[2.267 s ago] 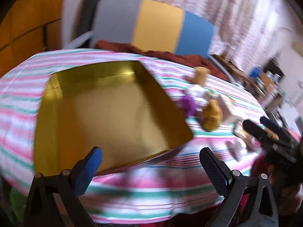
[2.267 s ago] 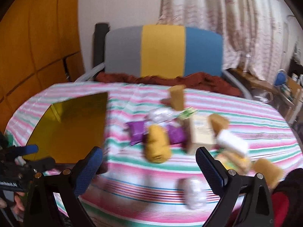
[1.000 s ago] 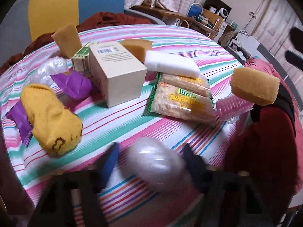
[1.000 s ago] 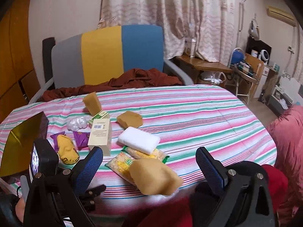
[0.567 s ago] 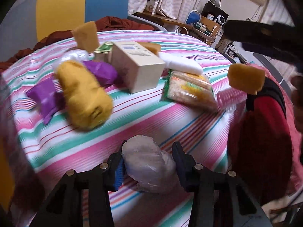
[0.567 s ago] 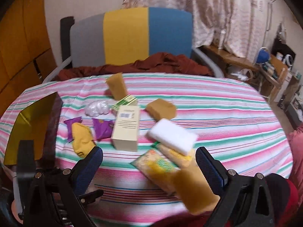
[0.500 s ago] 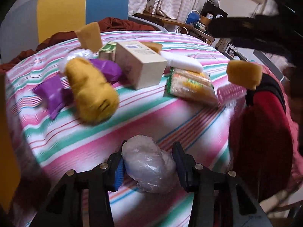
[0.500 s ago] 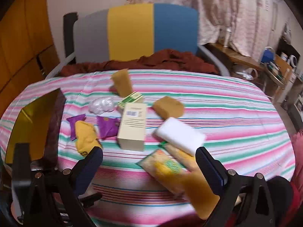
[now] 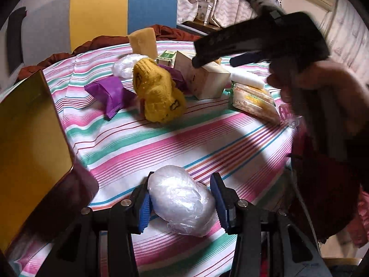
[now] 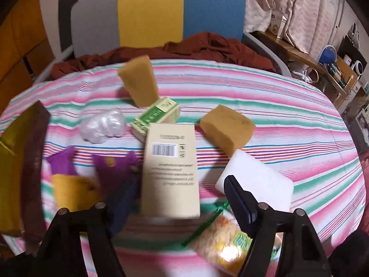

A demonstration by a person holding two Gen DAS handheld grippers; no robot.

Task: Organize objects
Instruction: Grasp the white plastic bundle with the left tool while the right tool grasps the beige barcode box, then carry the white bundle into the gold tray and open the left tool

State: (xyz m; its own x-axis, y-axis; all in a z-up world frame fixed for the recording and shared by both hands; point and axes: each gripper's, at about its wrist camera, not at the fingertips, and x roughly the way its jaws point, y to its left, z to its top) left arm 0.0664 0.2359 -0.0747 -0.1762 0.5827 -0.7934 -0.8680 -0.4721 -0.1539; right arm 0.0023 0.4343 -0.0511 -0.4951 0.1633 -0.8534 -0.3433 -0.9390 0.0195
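Two grippers are working: my left gripper [image 9: 181, 199] is clamping the crumpled clear plastic bundle [image 9: 182, 202] beside the gold tin tray [image 9: 27, 138], while my right gripper [image 10: 175, 202], jaws just narrowing, is straddling the beige cardboard box [image 10: 170, 170], not yet gripping.

I see a round table under a pink, green and white striped cloth [image 10: 265, 87]. Beyond its far edge stands a chair [image 10: 150, 11] with grey, yellow and blue back panels, a rust-red cloth [image 10: 184, 48] heaped on its seat. Patterned curtains [image 10: 306, 11] hang far right, above a cluttered wooden shelf [image 10: 306, 62]. Orange-brown wood panelling [image 10: 20, 37] covers the left wall.
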